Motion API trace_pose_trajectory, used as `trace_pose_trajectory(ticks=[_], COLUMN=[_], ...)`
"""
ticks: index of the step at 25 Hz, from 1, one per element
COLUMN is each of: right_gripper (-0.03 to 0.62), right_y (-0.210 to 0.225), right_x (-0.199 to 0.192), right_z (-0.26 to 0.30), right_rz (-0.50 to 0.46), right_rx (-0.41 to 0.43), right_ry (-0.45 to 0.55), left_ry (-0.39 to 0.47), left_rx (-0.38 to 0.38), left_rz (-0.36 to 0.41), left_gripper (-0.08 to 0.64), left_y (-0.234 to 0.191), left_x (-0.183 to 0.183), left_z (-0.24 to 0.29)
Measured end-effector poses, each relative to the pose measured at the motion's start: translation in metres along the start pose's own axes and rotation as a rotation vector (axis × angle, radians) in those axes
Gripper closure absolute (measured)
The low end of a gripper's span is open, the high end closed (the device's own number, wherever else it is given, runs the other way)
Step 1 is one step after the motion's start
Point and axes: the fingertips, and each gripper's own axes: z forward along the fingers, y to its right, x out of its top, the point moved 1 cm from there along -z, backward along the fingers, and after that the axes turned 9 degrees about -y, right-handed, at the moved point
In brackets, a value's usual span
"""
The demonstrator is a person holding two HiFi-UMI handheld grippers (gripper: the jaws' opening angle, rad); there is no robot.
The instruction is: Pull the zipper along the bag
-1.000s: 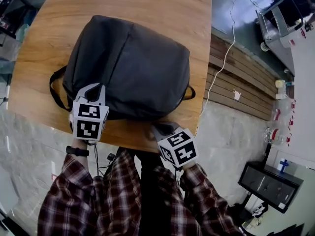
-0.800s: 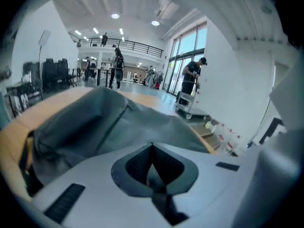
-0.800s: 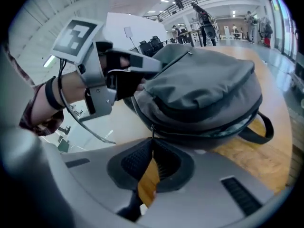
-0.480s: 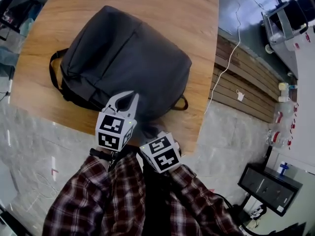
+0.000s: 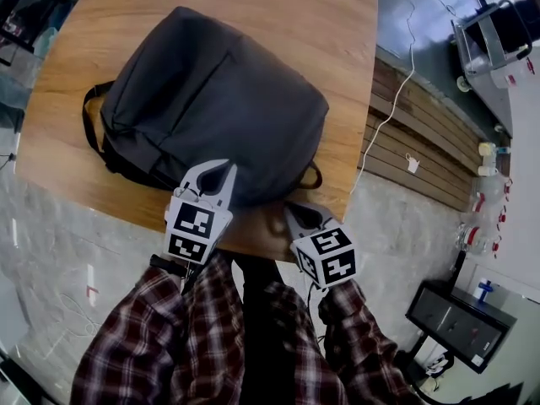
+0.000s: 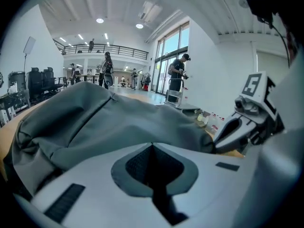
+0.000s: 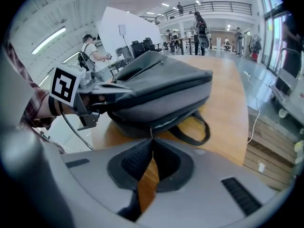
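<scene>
A dark grey backpack (image 5: 219, 99) lies flat on the wooden table (image 5: 329, 24). My left gripper (image 5: 228, 169) is shut, its tips against the bag's near side, and I see no fabric between them. In the left gripper view the bag (image 6: 95, 122) swells just beyond the closed tips (image 6: 152, 145). My right gripper (image 5: 289, 209) is further right along the same side. Its tips (image 7: 151, 140) are shut on the thin metal zipper pull (image 7: 151, 131) that hangs from the bag's zip. Each gripper sees the other: the right gripper (image 6: 216, 147) and the left gripper (image 7: 102, 91).
A black strap loop (image 5: 314, 178) sticks out at the bag's near right corner, and another strap (image 5: 89, 133) at its left. The table's near edge runs just under both grippers. A white cable (image 5: 396, 66) trails over the floor on the right, and a black cabinet (image 5: 460, 323) stands further off.
My left gripper moved from the bag's left end to the middle of its near side and has stayed. My right gripper has slid right, away from the left one.
</scene>
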Motion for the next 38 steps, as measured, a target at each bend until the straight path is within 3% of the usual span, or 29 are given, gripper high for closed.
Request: trace_pose_trajectory(ticks=[5, 12, 16, 19, 22, 25, 27, 29, 34, 36, 38], right_gripper=[0.575, 0.574, 0.575, 0.575, 0.575, 0.575, 0.575, 0.575, 0.575, 0.575, 0.575], right_y=[0.051, 0.094, 0.090, 0.078, 0.055, 0.024, -0.005, -0.035, -0.105, -0.124, -0.130], right_x=[0.012, 0.029, 0.020, 0.003, -0.010, -0.017, -0.019, -0.017, 0.001, 0.007, 0.006], right_z=[-0.007, -0.006, -0.012, -0.016, -0.021, -0.019, -0.012, -0.003, 0.021, 0.028, 0.032], right_rz=[-0.031, -0.008, 0.030, 0.074, 0.113, 0.152, 0.139, 0.104, 0.006, -0.039, -0.071], right_rx=[-0.081, -0.124, -0.127, -0.111, -0.080, -0.029, 0.019, 0.073, 0.204, 0.226, 0.225], right_ry=[0.002, 0.002, 0.012, 0.010, 0.022, 0.043, 0.040, 0.036, 0.028, 0.020, 0.001], left_ry=[-0.010, -0.020, -0.060, -0.100, -0.145, -0.181, -0.171, -0.132, -0.066, -0.063, -0.090], left_rx=[-0.001, -0.012, -0.092, -0.154, -0.158, -0.099, 0.016, 0.069, -0.059, -0.076, -0.052], left_rz=[0.025, 0.047, 0.066, 0.170, 0.237, 0.150, -0.002, -0.134, -0.258, -0.302, -0.282], left_gripper=[0.551, 0.551, 0.551, 0.551, 0.551, 0.551, 0.551, 0.551, 0.551, 0.551, 0.551], left_y=[0.001, 0.003, 0.005, 0.006, 0.000, -0.028, -0.061, -0.077, -0.023, -0.008, -0.005], left_x=[-0.003, -0.004, -0.005, -0.006, -0.003, 0.004, 0.017, 0.040, 0.074, 0.060, 0.034], left_z=[0.002, 0.003, 0.005, 0.007, 0.011, 0.010, -0.006, -0.026, -0.040, -0.032, -0.022])
